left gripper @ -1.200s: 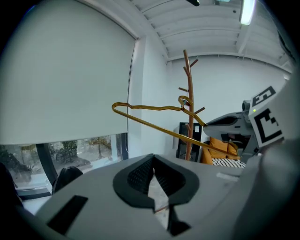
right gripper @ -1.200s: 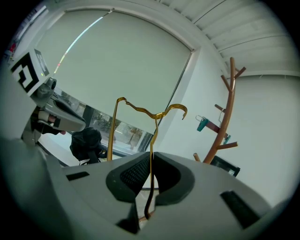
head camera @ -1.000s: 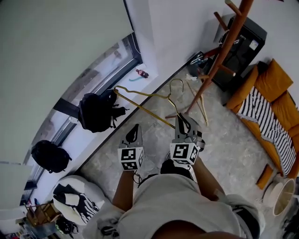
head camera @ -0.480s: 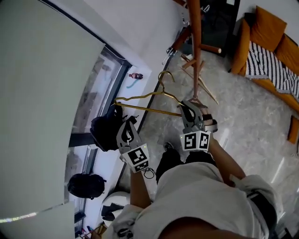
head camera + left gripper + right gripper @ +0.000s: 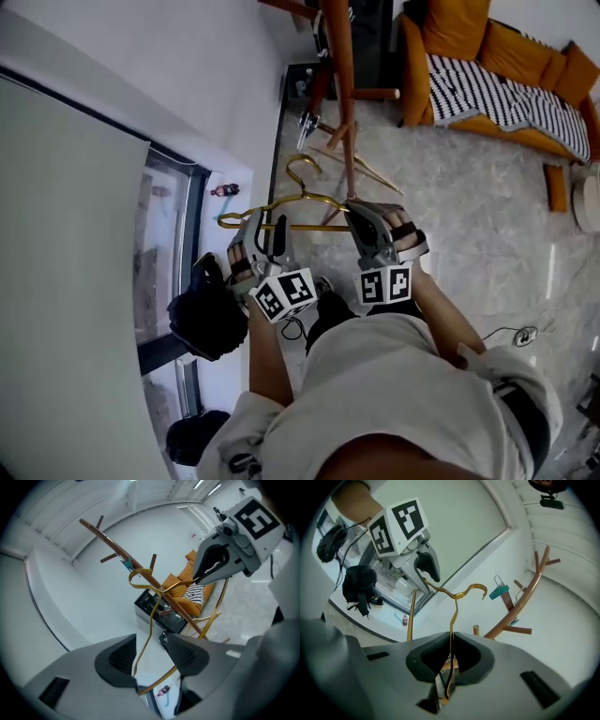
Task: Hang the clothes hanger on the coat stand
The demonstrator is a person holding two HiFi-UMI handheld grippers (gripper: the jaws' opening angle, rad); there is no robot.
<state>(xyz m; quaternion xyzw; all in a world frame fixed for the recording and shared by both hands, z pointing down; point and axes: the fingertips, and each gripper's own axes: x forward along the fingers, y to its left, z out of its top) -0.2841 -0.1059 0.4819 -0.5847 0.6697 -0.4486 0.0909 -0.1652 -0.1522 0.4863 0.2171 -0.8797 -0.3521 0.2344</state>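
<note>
Two grippers meet at the gold hanger (image 5: 319,197), which is near the stand (image 5: 341,84), with its hook beside the pole and not yet hung. The right gripper (image 5: 359,214) has its jaws clamped tight on the hanger's wire. The left gripper (image 5: 262,225) is opening its jaws; the wire passes between them, not pressed.

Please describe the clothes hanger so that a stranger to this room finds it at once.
Find the tall wooden coat stand beside the orange sofa. Just before its foot, the right gripper holds the clothes hanger in the air. It is a thin gold wire triangle with a hook, unlike the stand's thick brown wood.
</note>
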